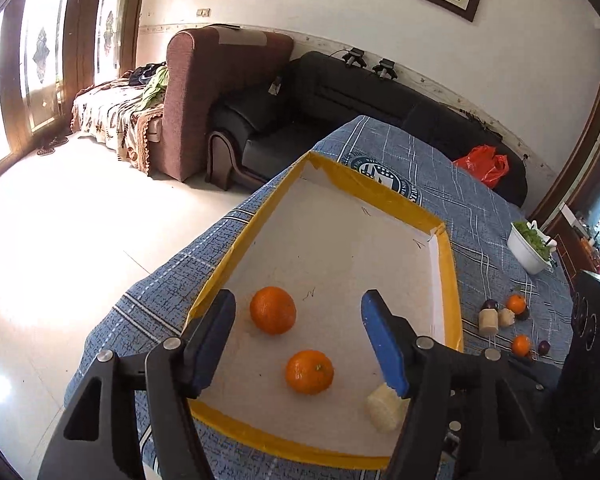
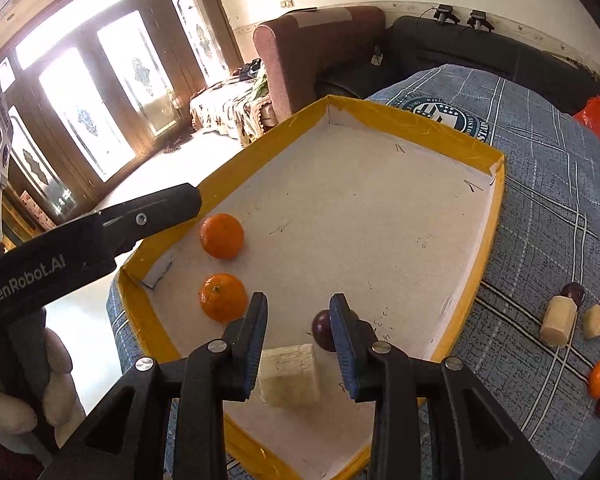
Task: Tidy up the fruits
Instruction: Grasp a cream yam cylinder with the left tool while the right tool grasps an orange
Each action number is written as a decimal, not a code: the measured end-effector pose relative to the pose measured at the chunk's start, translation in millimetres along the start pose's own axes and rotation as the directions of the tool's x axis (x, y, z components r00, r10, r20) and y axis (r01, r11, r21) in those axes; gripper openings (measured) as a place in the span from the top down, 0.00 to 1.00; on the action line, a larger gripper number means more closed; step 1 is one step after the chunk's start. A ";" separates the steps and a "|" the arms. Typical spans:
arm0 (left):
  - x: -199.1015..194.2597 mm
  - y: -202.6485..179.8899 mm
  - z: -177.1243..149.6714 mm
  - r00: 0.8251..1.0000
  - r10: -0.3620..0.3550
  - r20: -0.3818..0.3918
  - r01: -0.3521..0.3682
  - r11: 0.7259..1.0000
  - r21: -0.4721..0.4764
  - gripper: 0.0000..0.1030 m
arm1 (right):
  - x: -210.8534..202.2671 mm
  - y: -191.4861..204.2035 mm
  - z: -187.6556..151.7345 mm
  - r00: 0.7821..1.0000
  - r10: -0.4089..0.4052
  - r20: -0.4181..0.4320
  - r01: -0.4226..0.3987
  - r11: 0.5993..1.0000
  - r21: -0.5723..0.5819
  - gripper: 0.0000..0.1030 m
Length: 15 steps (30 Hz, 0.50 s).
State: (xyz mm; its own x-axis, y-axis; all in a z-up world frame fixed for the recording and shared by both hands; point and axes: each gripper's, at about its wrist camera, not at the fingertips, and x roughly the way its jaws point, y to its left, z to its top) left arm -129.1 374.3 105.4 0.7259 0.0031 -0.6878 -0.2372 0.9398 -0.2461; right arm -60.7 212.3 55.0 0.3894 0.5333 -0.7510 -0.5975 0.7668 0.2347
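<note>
From the left wrist view, the yellow-rimmed tray (image 1: 446,276) is lying on the counter (image 1: 480,208), which is wearing a blue plaid cloth with a round emblem just beyond the tray's far rim — its lettering is too small to read. Inside the tray two oranges (image 1: 273,310) are sitting near its left wall, and a pale cut chunk (image 1: 384,407) is resting by its near right corner, partly hidden behind the right finger. Outside the tray's right wall, loose fruit (image 1: 516,304) is lying scattered on the cloth: small oranges, dark plums and pale chunks. A white bowl of greens (image 1: 529,245) is standing farther off on that side, and a red bag (image 1: 486,163) is lying beyond the tray's far right corner. The left gripper (image 1: 300,340) is hovering over the tray's near end, jaws spread wide and holding nothing.

From the right wrist view, the right gripper (image 2: 298,334) is hanging over the tray's near end, jaws partly apart and gripping nothing. A dark plum (image 2: 322,330) is sitting on the tray floor just at the right finger — whether it is touching I cannot tell — and the pale chunk (image 2: 290,374) is lying below the gap. The other gripper's body, reaching over the tray's left rim, is reading "GenRobot.AI".
</note>
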 end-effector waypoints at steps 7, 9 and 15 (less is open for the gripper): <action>-13.6 -23.0 -13.1 0.998 -0.051 -0.021 0.051 0.999 0.002 0.33 | -36.5 -11.2 -16.2 0.998 -0.008 0.058 0.006 0.999 0.045 0.55; -14.0 -36.2 -17.0 0.996 -0.083 -0.036 0.084 0.996 0.013 0.30 | -47.0 -21.3 -22.5 0.997 -0.016 0.072 0.010 0.997 0.076 0.52; -7.5 -71.0 -28.2 0.961 -0.253 -0.113 0.251 0.968 -0.033 0.21 | -81.7 -63.5 -45.7 0.992 -0.071 0.107 0.051 0.983 0.178 0.48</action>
State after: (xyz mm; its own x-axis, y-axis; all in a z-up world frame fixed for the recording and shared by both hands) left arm -136.0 297.9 108.8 0.6845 -0.2732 -0.6759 -0.0691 0.8986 -0.4333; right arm -86.6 103.7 73.2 0.5035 0.5128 -0.6954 -0.4425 0.8443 0.3022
